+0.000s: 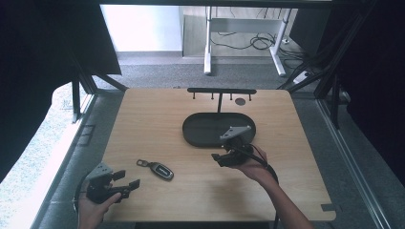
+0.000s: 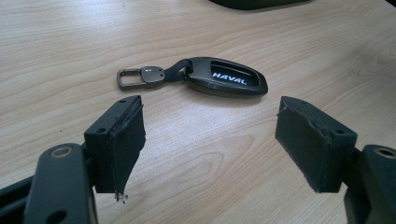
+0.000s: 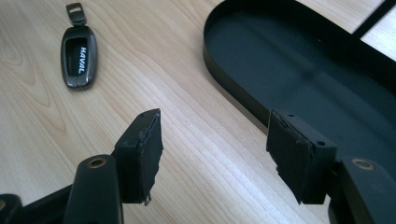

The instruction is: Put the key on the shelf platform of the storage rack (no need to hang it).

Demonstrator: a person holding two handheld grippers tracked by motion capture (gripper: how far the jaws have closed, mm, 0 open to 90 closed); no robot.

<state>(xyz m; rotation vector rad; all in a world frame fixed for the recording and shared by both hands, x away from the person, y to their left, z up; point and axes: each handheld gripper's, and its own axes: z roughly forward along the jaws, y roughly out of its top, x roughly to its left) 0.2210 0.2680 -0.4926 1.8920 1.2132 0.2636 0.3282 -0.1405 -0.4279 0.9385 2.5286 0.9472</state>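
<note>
A dark car key fob point(image 1: 161, 170) point(image 2: 226, 82) point(image 3: 79, 57) marked HAVAL lies flat on the wooden table point(image 1: 153, 119), with a metal clip on a short strap at its left end. My left gripper point(image 1: 126, 180) point(image 2: 210, 140) sits near the table's front left corner, open, its jaws wide apart and the fob just beyond them. My right gripper point(image 1: 220, 157) point(image 3: 215, 140) hovers at the near rim of the black oval tray point(image 1: 200, 136) point(image 3: 299, 65), open with nothing between its jaws. The fob lies to its left.
A black rack point(image 1: 221, 90) with small hooks on its crossbar stands on a post behind the tray. Dark frame struts point(image 1: 76, 95) flank the table on both sides. Desk legs and cables point(image 1: 258, 40) lie on the floor beyond.
</note>
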